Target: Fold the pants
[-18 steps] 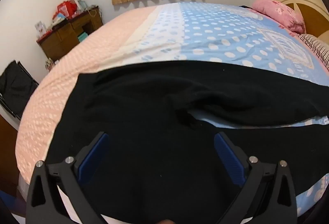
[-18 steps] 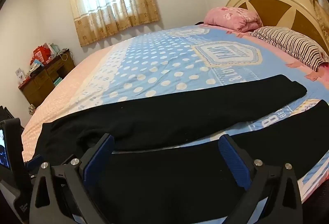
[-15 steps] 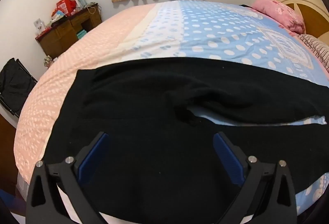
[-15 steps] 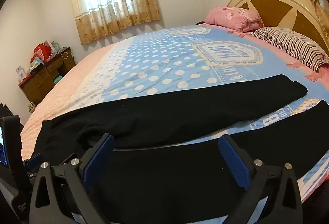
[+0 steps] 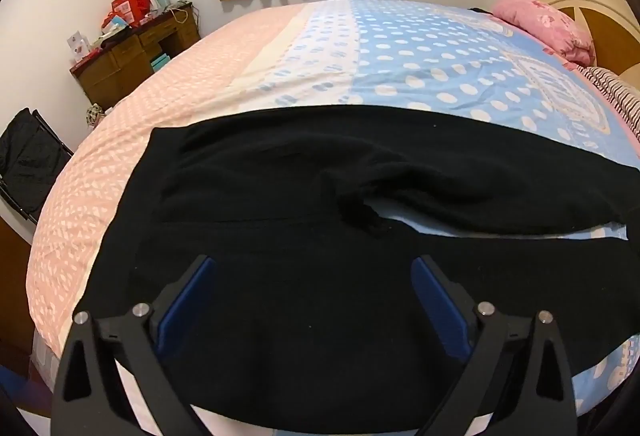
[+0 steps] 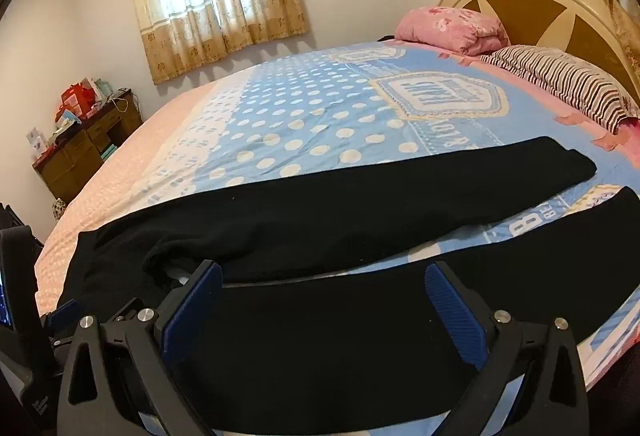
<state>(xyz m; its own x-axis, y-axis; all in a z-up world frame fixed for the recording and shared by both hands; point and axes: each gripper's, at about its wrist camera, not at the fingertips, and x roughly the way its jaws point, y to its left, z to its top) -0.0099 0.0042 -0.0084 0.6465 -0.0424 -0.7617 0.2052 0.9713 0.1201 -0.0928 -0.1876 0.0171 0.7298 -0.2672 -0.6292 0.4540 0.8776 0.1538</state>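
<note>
Black pants (image 5: 280,196) lie spread flat on the bed, waist to the left, two legs running right with a strip of sheet between them. In the right wrist view the pants (image 6: 360,204) stretch across, the far leg ending near the striped pillow. My left gripper (image 5: 312,276) is open and empty, hovering over the waist and near leg. My right gripper (image 6: 322,286) is open and empty over the near leg. The left gripper also shows at the left edge of the right wrist view (image 6: 60,312).
The bed (image 5: 400,48) has a pink and blue dotted sheet. A pink pillow (image 6: 452,28) and striped pillow (image 6: 560,80) lie by the headboard (image 6: 532,4). A cluttered wooden desk (image 5: 132,52) stands by the far wall. A black folding chair (image 5: 28,160) is at the left.
Both grippers have risen and tilted slightly, so the views show more of the bed and pants. The pants have not moved. Both grippers stay open.
</note>
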